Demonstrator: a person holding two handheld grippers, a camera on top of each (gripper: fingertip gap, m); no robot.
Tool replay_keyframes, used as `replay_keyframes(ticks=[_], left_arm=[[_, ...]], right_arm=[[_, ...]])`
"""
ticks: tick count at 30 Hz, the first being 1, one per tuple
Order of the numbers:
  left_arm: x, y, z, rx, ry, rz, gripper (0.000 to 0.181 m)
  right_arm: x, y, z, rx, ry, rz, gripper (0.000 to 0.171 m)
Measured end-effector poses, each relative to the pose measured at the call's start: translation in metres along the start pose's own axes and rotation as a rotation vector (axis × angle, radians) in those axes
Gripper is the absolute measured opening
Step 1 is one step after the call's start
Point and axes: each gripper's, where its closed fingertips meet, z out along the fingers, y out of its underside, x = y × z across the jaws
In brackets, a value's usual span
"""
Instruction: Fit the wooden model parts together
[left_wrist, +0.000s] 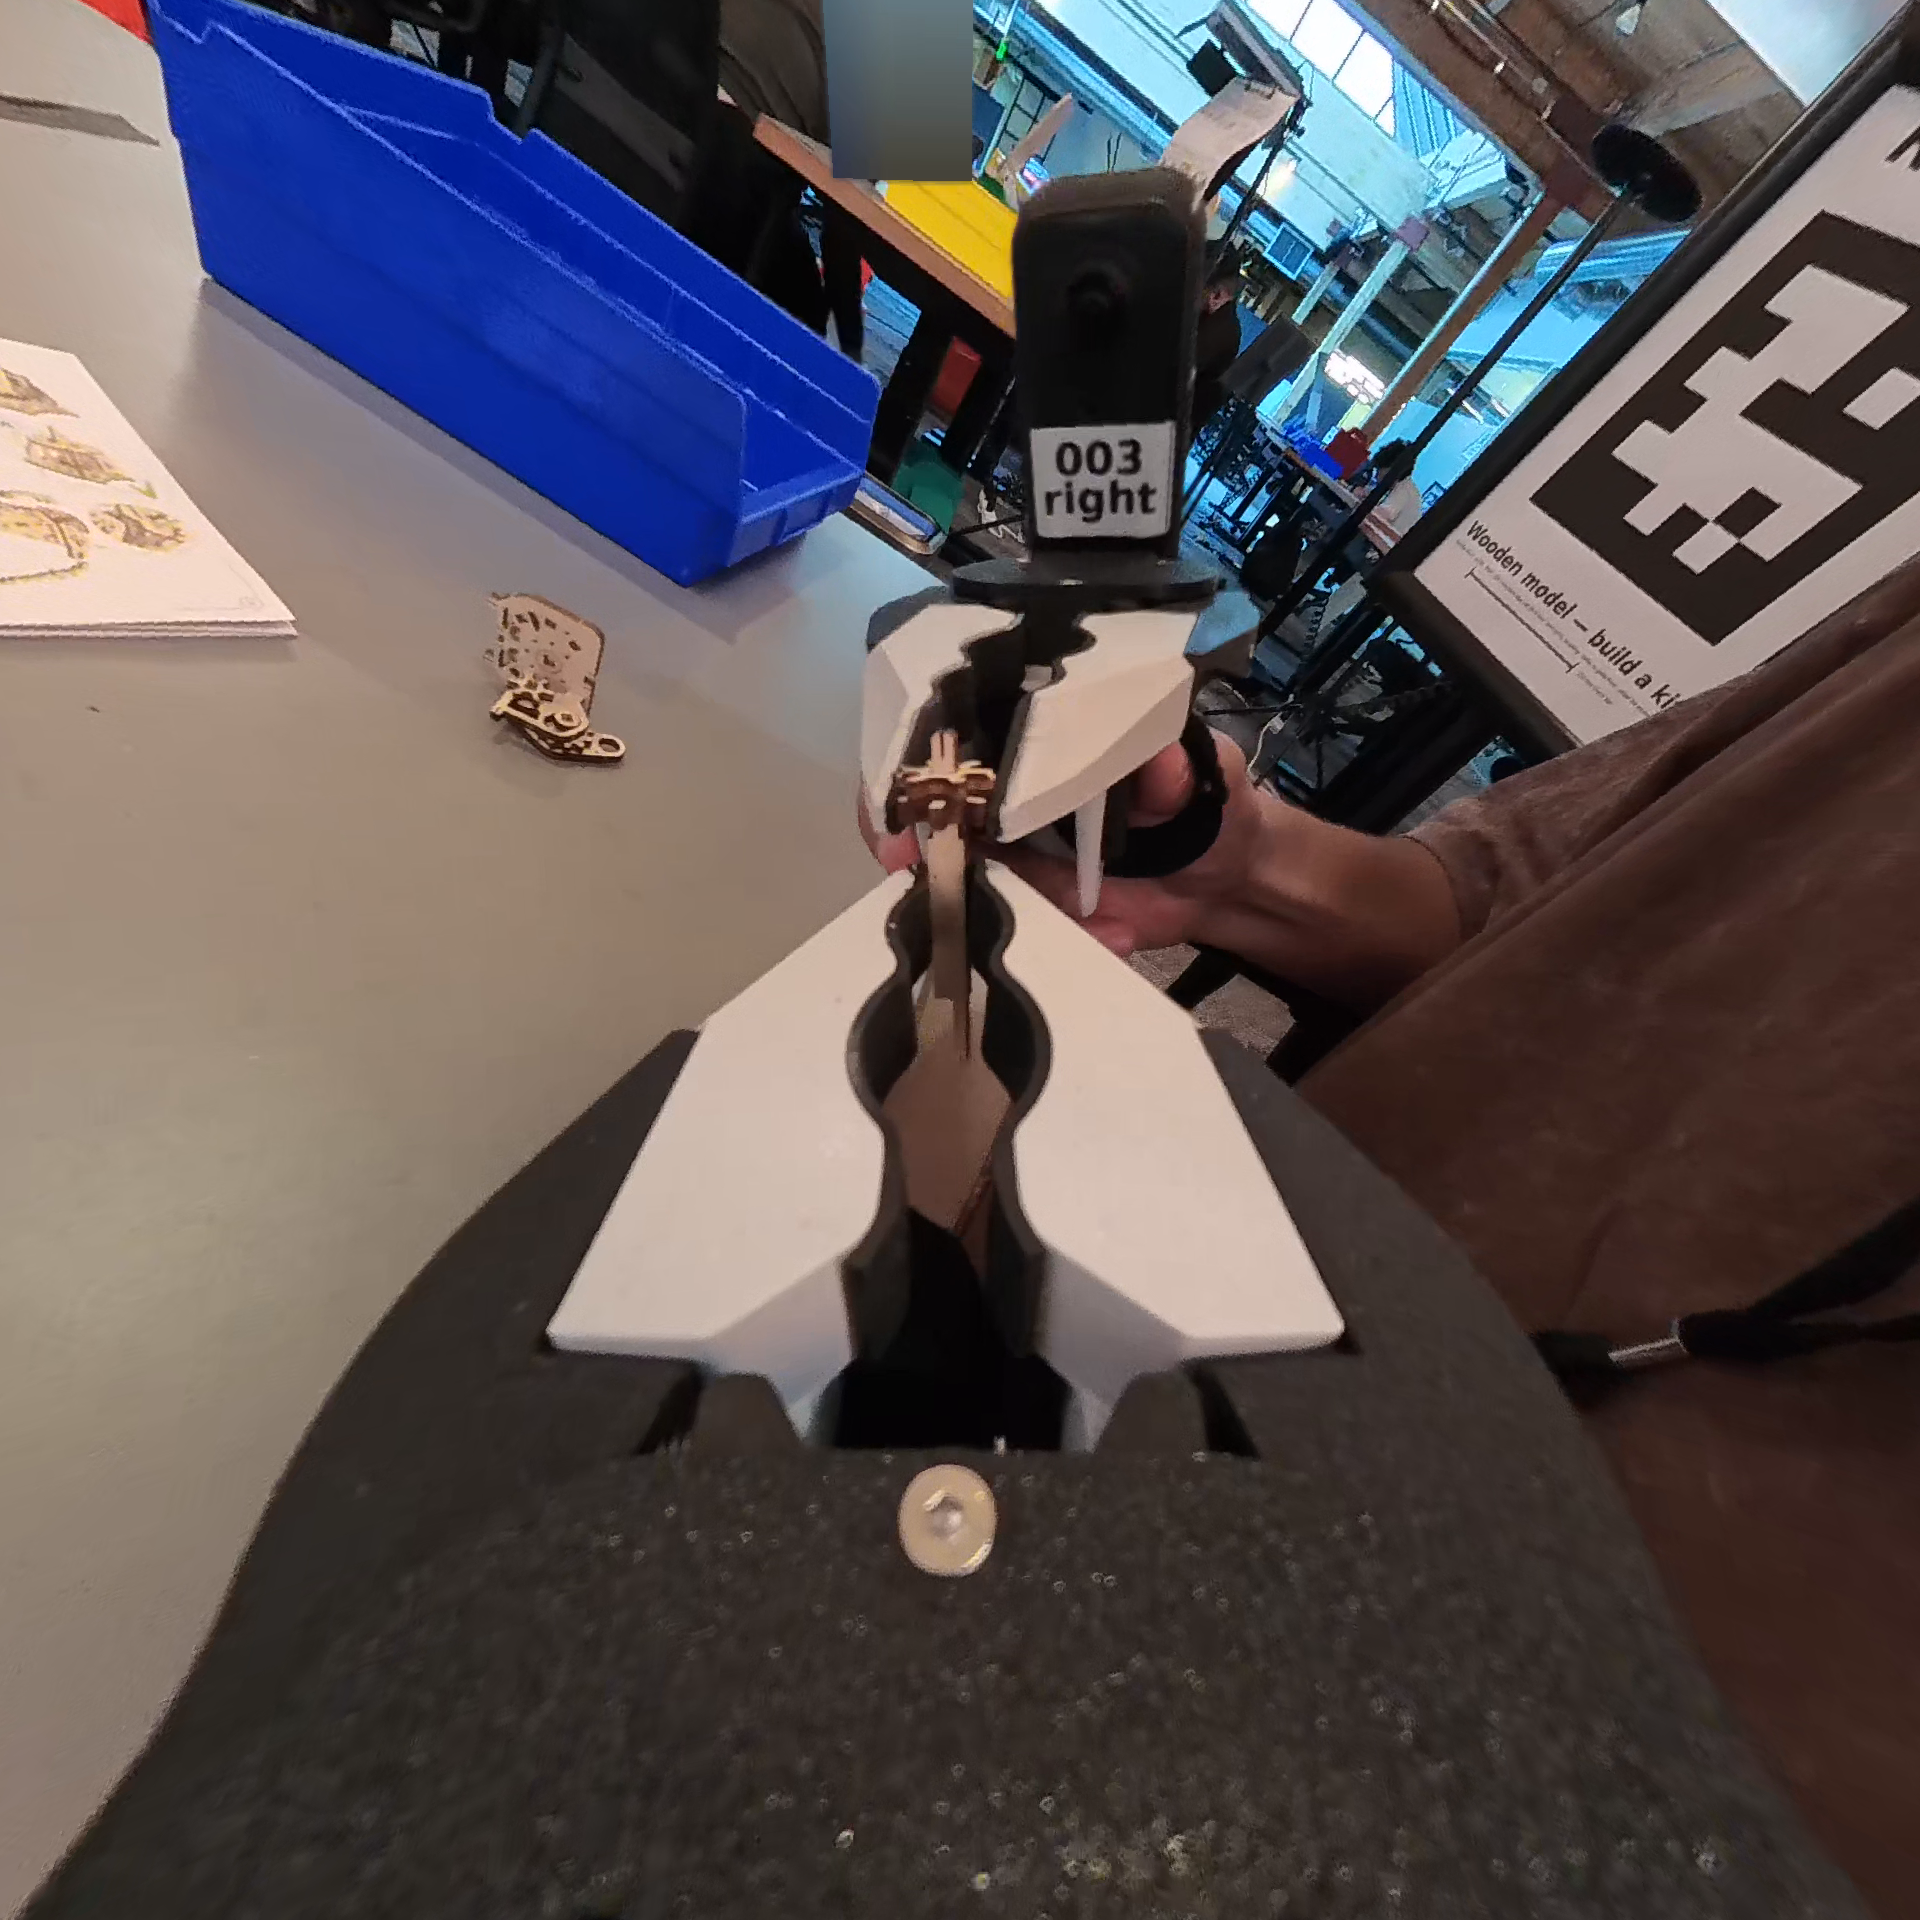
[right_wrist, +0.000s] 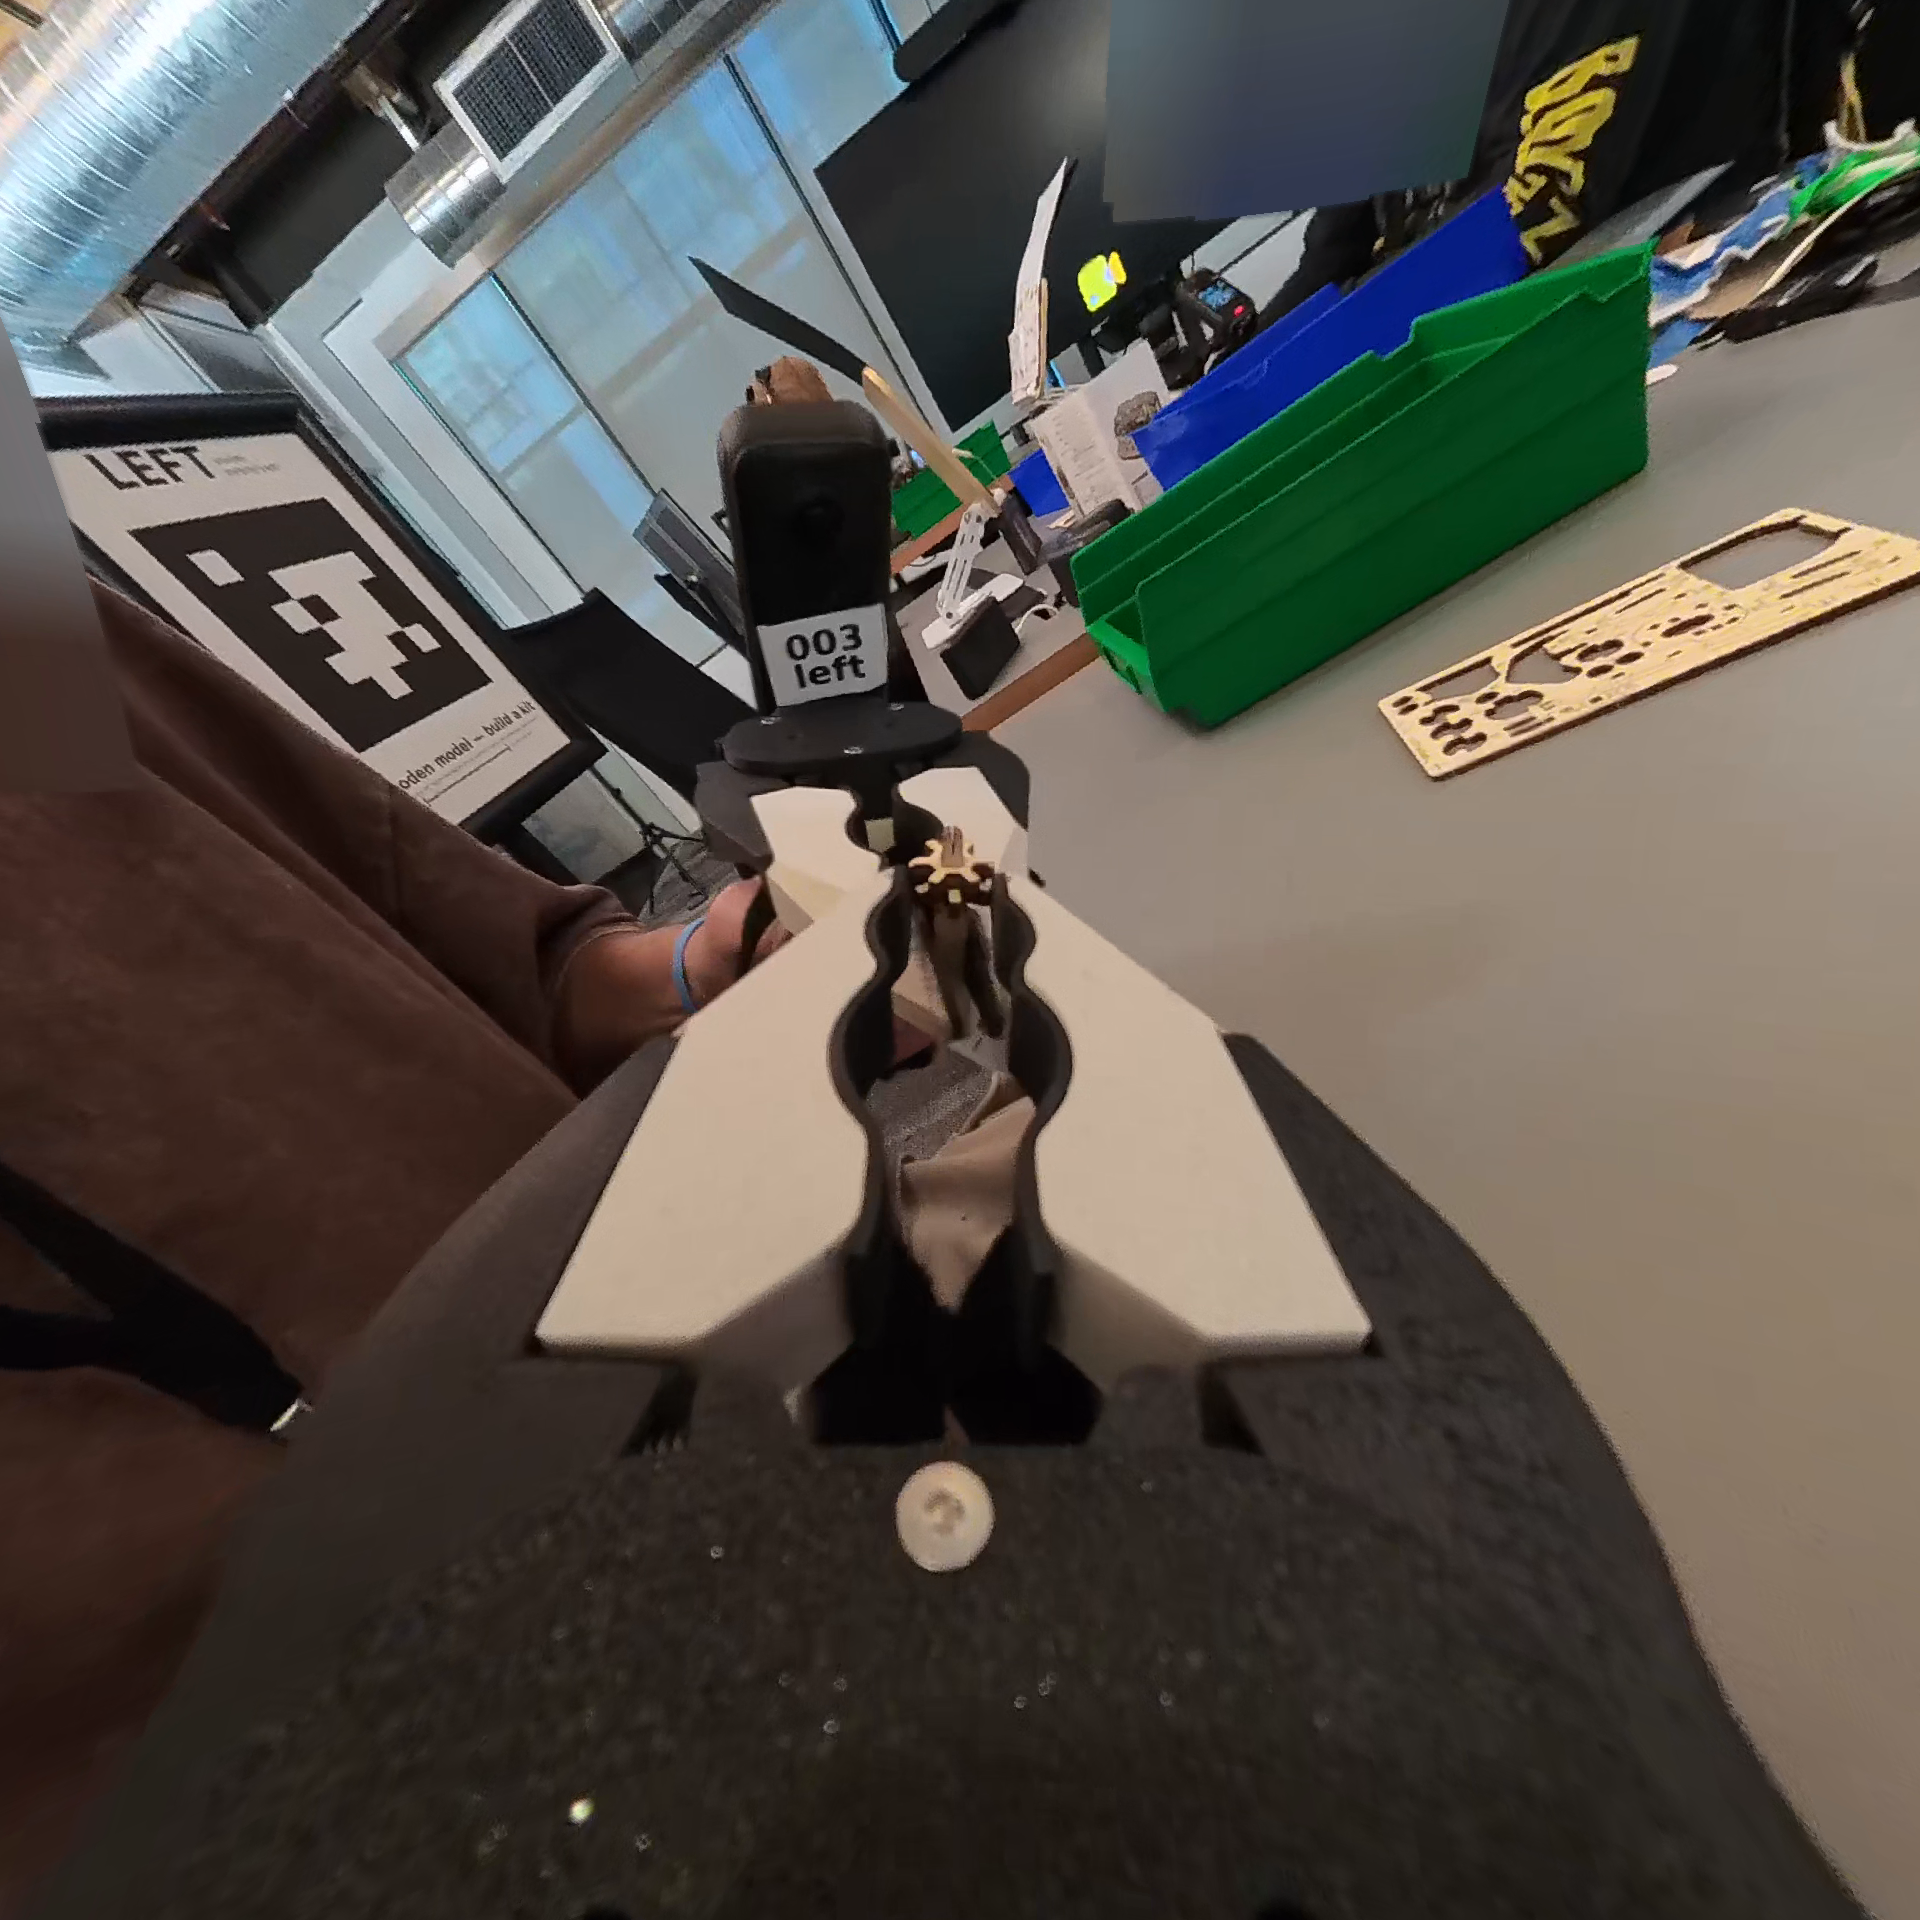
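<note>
In the left wrist view, my left gripper (left_wrist: 948, 883) is shut on a thin flat wooden strip (left_wrist: 950, 940) that stands on edge between its white fingers. Facing it tip to tip, my right gripper (left_wrist: 938, 823) is shut on a small gear-shaped wooden piece (left_wrist: 940, 790), and the strip's end pokes through the piece's middle. In the right wrist view, my right gripper (right_wrist: 943, 885) holds the gear-shaped piece (right_wrist: 948, 875) at its tips. The strip (right_wrist: 961, 977) shows dark below it, and the left gripper (right_wrist: 883, 831) is just behind. Both are held above the grey table (left_wrist: 312, 935) near its edge.
A blue bin (left_wrist: 499, 312), an instruction booklet (left_wrist: 104, 499) and a small wooden sub-assembly (left_wrist: 551, 670) lie on the table. A green bin (right_wrist: 1382, 551) and a punched-out wooden sheet (right_wrist: 1642, 655) lie on the other side. A person's brown sleeve (left_wrist: 1610, 987) and marker boards (left_wrist: 1714, 416) stand at the table edge. Both grippers' tips are close together, under 4 cm apart. The small wooden sub-assembly (left_wrist: 551, 670) is about 25 cm from both grippers' fingertips.
</note>
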Motion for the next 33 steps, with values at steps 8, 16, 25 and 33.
replay_keyframes(ticks=[8,16,25,33], left_arm=[[0.002,-0.001,0.0,0.008,0.015,-0.013,0.004],[0.002,-0.006,-0.002,0.042,0.014,-0.028,0.004],[0.002,-0.012,-0.006,0.075,0.041,-0.081,0.005],[-0.002,-0.013,-0.008,0.094,0.054,-0.123,0.005]], right_arm=[[-0.002,-0.003,0.0,0.028,-0.029,0.042,0.014],[-0.001,-0.009,0.001,0.092,-0.038,0.111,0.013],[0.001,-0.014,0.004,0.195,-0.094,0.235,0.013],[0.006,-0.015,0.006,0.236,-0.098,0.285,0.012]])
